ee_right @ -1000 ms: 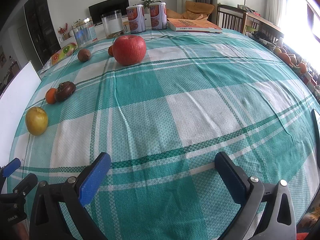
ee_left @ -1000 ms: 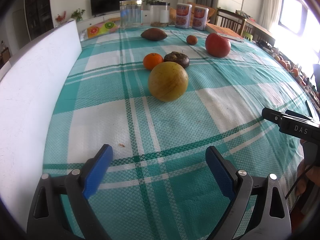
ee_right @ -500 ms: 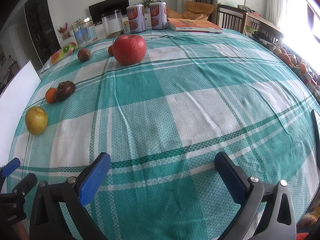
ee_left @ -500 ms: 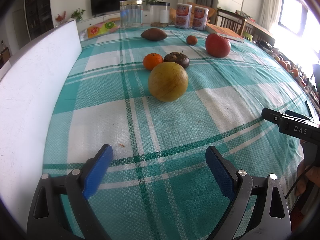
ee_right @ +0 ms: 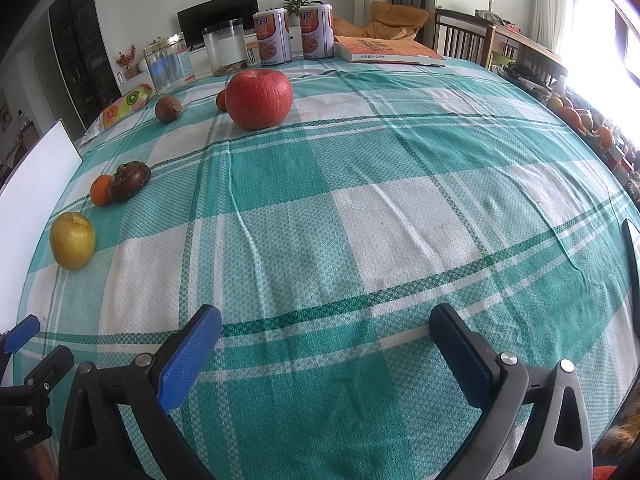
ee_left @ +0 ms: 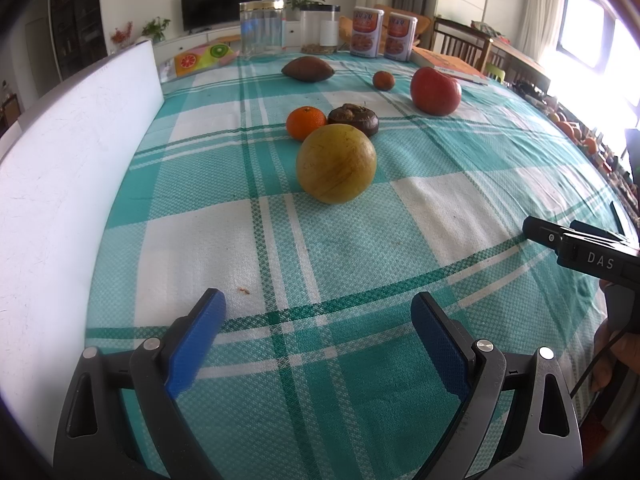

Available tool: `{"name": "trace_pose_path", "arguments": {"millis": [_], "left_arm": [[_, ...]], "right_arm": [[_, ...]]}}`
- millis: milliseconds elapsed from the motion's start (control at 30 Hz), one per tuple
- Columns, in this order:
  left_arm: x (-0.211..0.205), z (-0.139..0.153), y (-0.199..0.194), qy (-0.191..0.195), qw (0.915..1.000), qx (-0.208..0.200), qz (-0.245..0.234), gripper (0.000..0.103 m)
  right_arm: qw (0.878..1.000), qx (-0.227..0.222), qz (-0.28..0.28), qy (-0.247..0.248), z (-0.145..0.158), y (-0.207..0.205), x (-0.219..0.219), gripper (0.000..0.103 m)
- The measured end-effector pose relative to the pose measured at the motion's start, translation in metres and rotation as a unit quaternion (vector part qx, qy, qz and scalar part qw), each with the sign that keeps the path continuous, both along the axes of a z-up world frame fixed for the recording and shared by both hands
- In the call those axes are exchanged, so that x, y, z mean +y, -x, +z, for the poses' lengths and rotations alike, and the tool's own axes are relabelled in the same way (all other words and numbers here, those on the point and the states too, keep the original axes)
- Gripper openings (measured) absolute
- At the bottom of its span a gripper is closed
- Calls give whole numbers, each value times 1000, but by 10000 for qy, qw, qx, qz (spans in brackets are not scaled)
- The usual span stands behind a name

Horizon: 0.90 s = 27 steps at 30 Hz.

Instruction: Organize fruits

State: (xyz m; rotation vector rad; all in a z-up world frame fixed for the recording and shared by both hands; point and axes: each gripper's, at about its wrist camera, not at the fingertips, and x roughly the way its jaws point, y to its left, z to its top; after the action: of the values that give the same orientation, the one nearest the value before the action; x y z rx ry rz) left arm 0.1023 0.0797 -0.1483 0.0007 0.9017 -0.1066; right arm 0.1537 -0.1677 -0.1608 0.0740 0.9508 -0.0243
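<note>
Round yellow fruit (ee_left: 336,164), woven plaid tablecloth (ee_left: 440,208)

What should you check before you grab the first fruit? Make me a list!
1. Left gripper open with nothing in it: ok.
2. Right gripper open with nothing in it: ok.
3. Yellow fruit ahead of the left gripper, cloth between them bare: ok.
4. Yellow fruit apart from the small orange and the dark fruit behind it: cannot tell.
5. Red apple standing free on the tablecloth: ok.
6. A place to put the fruits: cannot tell.
</note>
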Motion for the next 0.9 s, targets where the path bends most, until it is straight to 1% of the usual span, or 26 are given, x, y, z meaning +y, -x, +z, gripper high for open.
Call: {"name": "trace_pose_path", "arguments": {"millis": [833, 900], "left_arm": [[-2, 2, -1, 26, 10000, -3, 2, 95], [-2, 2, -1, 27, 10000, 12, -18, 96]], "right_arm": [[10000, 7, 0, 16, 0, 0, 0, 103], [10000, 8, 1, 15, 0, 0, 0, 103]]}}
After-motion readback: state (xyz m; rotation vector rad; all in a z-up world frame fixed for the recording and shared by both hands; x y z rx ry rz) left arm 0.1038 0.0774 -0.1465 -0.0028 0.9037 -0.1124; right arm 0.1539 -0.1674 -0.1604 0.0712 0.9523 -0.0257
